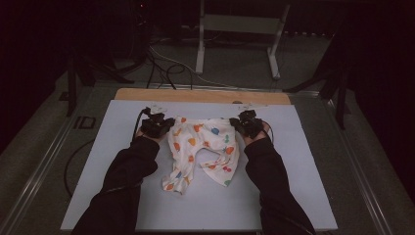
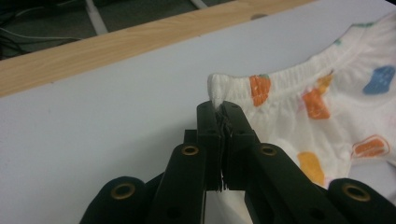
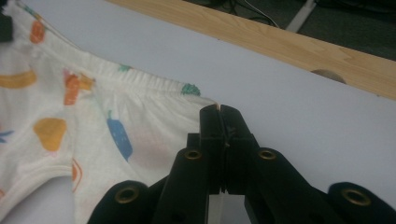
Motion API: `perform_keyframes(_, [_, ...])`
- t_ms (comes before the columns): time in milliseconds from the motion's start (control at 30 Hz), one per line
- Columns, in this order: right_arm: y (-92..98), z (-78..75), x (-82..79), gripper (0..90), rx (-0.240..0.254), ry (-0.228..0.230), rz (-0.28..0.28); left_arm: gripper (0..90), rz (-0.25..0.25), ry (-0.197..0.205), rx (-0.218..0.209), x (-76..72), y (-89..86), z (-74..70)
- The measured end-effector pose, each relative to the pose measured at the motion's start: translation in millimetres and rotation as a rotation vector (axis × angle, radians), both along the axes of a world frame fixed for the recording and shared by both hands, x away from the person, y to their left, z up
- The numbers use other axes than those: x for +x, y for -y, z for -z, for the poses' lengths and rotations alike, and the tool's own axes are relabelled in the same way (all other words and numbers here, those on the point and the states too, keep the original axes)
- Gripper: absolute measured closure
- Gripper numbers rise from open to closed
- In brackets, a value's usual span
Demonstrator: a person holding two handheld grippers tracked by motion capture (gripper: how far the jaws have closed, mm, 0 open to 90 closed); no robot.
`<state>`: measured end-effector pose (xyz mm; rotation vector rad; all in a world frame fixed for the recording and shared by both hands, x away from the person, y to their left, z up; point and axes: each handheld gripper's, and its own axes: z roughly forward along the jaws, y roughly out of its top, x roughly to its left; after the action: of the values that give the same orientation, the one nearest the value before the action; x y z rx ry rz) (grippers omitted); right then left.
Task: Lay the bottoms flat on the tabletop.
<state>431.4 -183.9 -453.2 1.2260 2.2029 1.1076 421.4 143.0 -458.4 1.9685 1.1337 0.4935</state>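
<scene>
Spanning most of the high view, the table point(image 1: 122, 196) carries a pale grey-white mat with a strip of bare wood along its far edge point(image 1: 195, 95); the surrounding floor is dark, with cables and a metal stand behind.

On the mat, near its far middle, lies a pair of small white trousers point(image 1: 203, 152) printed with orange, blue and green shapes. The elastic waistband point(image 2: 289, 77) faces the far edge, and the two legs trail back toward the person, rumpled and not yet flat.

The person's dark-sleeved forearms come in from the near side, one to each end of the waistband. The left tongs point(image 2: 219, 112) are closed tight on the left corner of the waistband — cloth is visibly nipped between the pads. The right tongs point(image 3: 219, 114) are likewise clamped on the opposite corner, with the band running slightly taut between the two grips.

Assessment of handling: the garment appears light, thin and wholly limp, so it should drape and fold wherever unsupported. The gathered elastic band is judged the soundest hold — thicker and less likely to slip than the single-layer legs. The risk noted is a shallow bite at either corner, which could pull free under tension.
</scene>
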Motion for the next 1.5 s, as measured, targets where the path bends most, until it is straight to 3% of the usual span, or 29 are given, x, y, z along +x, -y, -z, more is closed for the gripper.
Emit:
perform_keyframes(67, [-3.1, 2.5, 5.3, 89.1, -0.025, -0.004, 0.0, 88.5, -0.011, 0.01, 0.012, 4.9, 0.4, 0.8])
perform_keyframes(167, [-5.7, 5.1, 11.7, 89.1, -0.03, -0.013, 0.001, 88.0, -0.02, 0.008, 0.017, 11.7, 2.2, 0.7])
perform_keyframes(233, [-7.1, 5.8, 15.2, 89.1, -0.027, -0.021, 0.007, 88.0, -0.024, 0.03, 0.037, 14.6, 4.3, -0.3])
perform_keyframes(267, [-7.7, 6.4, 16.8, 89.1, -0.028, -0.018, 0.01, 88.0, -0.027, 0.03, 0.026, 16.4, 5.1, -0.7])
perform_keyframes(400, [-10.1, 8.7, 20.3, 88.4, -0.021, -0.026, 0.011, 86.8, -0.01, -0.021, 0.024, 23.4, 7.0, 3.2])
perform_keyframes(433, [-10.1, 9.5, 20.8, 82.0, -0.011, -0.031, 0.011, 84.1, -0.016, -0.033, 0.026, 24.3, 7.3, 5.0])
perform_keyframes(467, [-9.9, 10.5, 21.4, 71.4, 0.002, -0.038, 0.007, 75.8, -0.014, -0.047, 0.019, 24.8, 7.5, 6.4])
perform_keyframes(533, [-10.0, 12.0, 21.9, 53.1, 0.028, -0.069, 0.002, 50.5, -0.016, -0.082, 0.038, 25.4, 10.1, 9.1])
perform_keyframes(633, [-10.1, 11.3, 19.5, 37.4, 0.022, -0.071, 0.007, 32.3, 0.008, -0.123, 0.028, 23.1, 12.2, 11.1])
perform_keyframes(767, [-8.1, 7.3, 13.8, 25.6, 0.03, -0.058, 0.008, 16.8, 0.054, -0.15, 0.008, 17.6, 14.2, 10.5])
perform_keyframes(867, [-5.4, 4.3, 8.4, 14.7, 0.047, -0.052, -0.024, 11.7, 0.078, -0.146, -0.006, 11.8, 15.0, 7.7])
perform_keyframes(1100, [-1.2, 1.2, -8.1, 13.8, 0.064, -0.043, -0.076, 6.2, 0.121, -0.123, -0.009, -4.6, 15.6, 0.6])
perform_keyframes(1333, [4.1, -1.0, -25.1, 13.8, 0.027, -0.023, -0.102, 3.7, 0.176, -0.098, -0.03, -23.3, 11.0, -5.8])
perform_keyframes(1500, [10.8, -1.3, -34.9, 13.7, 0.042, -0.021, -0.114, 3.7, 0.195, -0.078, -0.035, -35.7, 5.5, -10.9])
